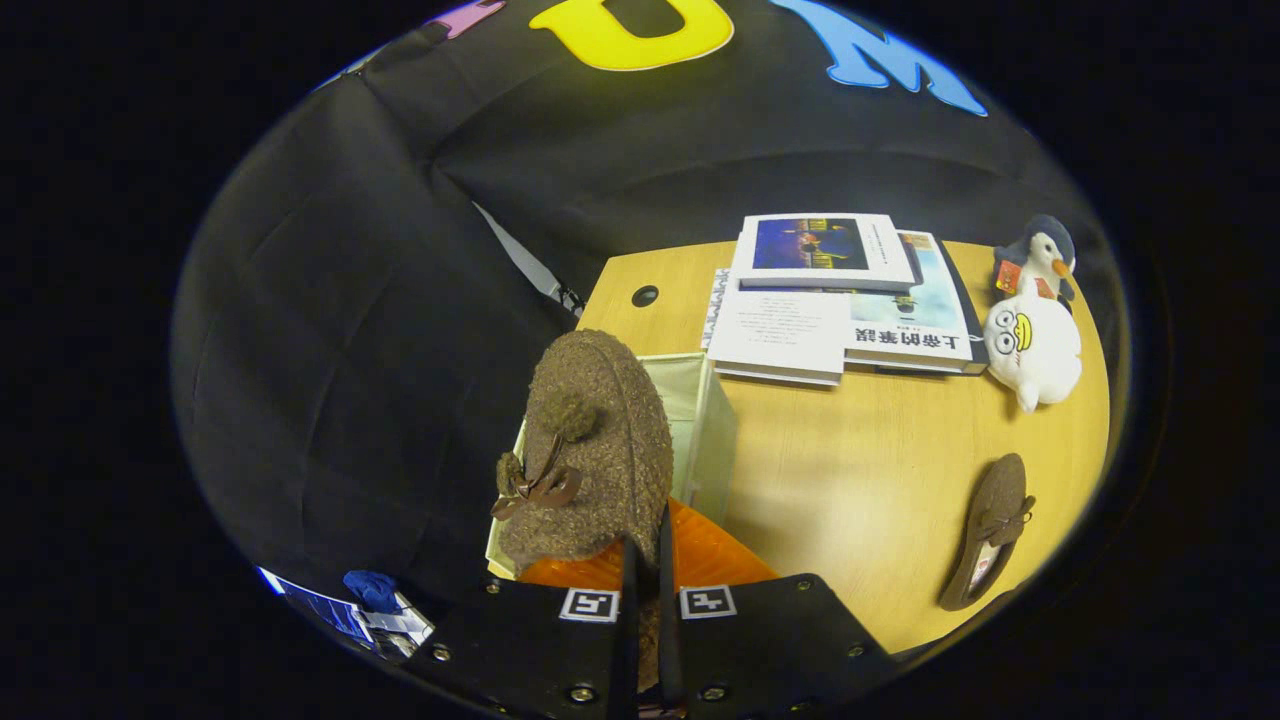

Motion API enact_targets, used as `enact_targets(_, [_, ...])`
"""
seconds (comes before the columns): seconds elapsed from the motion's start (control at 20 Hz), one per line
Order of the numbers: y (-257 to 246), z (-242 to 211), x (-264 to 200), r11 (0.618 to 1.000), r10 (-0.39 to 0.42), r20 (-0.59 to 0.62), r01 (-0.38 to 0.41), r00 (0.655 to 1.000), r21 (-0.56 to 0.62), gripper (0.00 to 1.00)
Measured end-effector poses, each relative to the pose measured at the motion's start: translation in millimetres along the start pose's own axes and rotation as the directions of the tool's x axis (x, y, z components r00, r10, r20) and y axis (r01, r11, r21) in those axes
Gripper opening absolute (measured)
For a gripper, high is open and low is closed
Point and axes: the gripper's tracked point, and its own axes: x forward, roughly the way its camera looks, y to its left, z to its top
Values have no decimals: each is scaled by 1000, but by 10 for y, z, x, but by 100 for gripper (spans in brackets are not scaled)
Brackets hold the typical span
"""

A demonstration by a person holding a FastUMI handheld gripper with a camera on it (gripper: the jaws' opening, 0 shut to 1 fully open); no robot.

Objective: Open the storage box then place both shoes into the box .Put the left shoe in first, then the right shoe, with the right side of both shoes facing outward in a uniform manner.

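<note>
The gripper (645, 560) has its fingers drawn nearly together, pinching the heel edge of a brown fuzzy shoe (590, 450). The shoe hangs just ahead of the fingers, over the open pale box (700, 420) at the table's (860, 470) left edge. Its long axis runs away from the fingers, toe pointing forward and up, with the bow on its upper turned toward the camera. It looks light and soft, so the pinched wall will likely fold and the toe may sag or swing; a hold at the stiffer heel rim seems soundest. The second shoe (990, 530) lies flat on the table, well apart to the right, its long axis roughly parallel to the first, near the plush toys (1035, 345) and beyond the books (830, 300).
</note>
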Motion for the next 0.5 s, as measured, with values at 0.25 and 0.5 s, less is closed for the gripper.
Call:
enact_targets(0.25, [188,-18,297,1000,-6,-51,5,999,-11,8])
enact_targets(0.5, [270,-35,593,999,-38,-90,35,995,-30,8])
